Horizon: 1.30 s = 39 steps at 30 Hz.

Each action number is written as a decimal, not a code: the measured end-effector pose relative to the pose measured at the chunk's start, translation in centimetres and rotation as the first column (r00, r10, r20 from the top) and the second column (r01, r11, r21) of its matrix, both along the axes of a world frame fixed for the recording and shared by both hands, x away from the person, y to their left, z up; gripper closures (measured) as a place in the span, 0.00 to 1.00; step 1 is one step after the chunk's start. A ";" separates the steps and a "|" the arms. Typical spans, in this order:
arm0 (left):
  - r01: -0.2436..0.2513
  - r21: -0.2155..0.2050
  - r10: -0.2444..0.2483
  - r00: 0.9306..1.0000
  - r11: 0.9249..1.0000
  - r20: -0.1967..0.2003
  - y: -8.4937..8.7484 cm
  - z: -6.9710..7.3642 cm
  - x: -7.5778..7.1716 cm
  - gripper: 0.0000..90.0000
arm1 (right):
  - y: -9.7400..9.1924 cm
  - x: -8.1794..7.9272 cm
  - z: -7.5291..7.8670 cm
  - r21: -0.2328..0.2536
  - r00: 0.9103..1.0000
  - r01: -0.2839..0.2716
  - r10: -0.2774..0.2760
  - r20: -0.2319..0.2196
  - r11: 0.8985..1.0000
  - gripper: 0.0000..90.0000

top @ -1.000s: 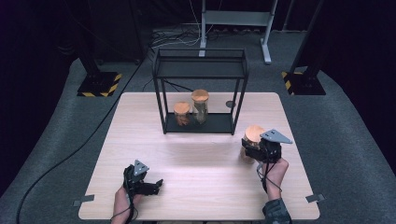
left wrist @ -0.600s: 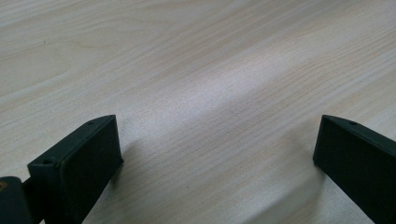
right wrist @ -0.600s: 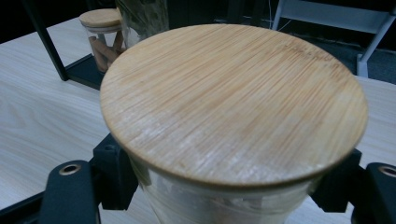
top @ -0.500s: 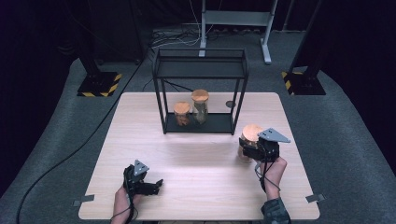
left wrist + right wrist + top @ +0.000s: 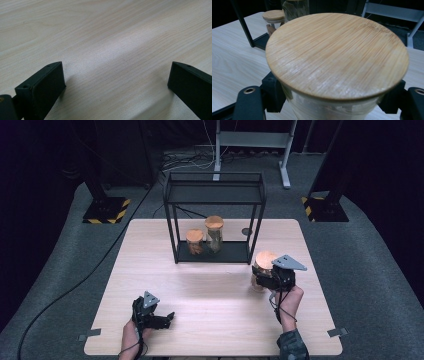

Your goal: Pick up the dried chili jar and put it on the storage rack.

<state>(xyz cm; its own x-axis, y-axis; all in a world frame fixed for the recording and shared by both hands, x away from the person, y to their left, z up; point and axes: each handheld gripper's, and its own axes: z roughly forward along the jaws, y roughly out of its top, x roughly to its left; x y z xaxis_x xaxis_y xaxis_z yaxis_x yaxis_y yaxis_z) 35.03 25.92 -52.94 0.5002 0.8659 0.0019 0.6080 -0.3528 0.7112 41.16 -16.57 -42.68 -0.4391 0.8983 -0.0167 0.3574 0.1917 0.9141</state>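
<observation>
Jar with the round wooden lid [image 5: 337, 55] is the thing we are working with. It sits in the right tongs [image 5: 264, 279]. The two black jaws squeeze its glass sides just under the lid, one on each side, so the right tongs are clamped tight on the jar.

What has changed since a second ago? Very little. The jar has slid just a tiny bit toward the left, closer to the black rack [image 5: 173, 235]. The grip looks the same as it did. The left tongs [image 5: 167, 317] rest in the same spot as before. We think this means the jar is safely picked up and the carrying has only just begun. We guess it is meant to go on the rack's bottom shelf, next to the small jar [image 5: 195, 242] and the tall jar [image 5: 214, 232] that stand there already.

Right now the held jar is over the right side of the bench [image 5: 210, 290], nearer the right edge than the middle. It is just in front of the rack's front right leg and outside the rack. We cannot tell if its bottom touches the bench or hangs a little above it.

The left tongs lie near the front edge of the bench, toward the front left corner, well apart from the jar. Their jaws stand wide apart with bare wood between them, so they are let go and hold nothing.
</observation>
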 end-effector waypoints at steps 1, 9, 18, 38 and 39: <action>0.000 0.000 0.000 1.000 1.000 0.000 0.0 0.0 0.0 0.00 | 0.1 0.0 0.0 0.000 1.000 -0.002 0.002 0.001 1.000 0.27; 0.000 -0.001 0.000 1.000 1.000 0.000 0.0 0.0 0.0 0.00 | 0.9 0.6 0.3 -0.003 1.000 -0.015 0.015 -0.004 1.000 0.27; 0.000 -0.001 0.000 1.000 1.000 0.000 0.0 0.0 0.0 0.00 | 1.9 1.3 0.6 -0.004 0.999 -0.033 0.033 -0.002 0.999 0.27; 0.001 -0.002 -0.001 1.000 1.000 -0.001 0.0 0.0 0.0 0.00 | 3.9 2.8 0.8 -0.009 0.998 -0.059 0.059 -0.018 0.998 0.27; 0.002 -0.001 -0.002 1.000 1.000 -0.001 0.0 0.0 0.0 0.00 | 4.0 2.9 0.8 -0.011 0.998 -0.060 0.060 -0.022 0.998 0.27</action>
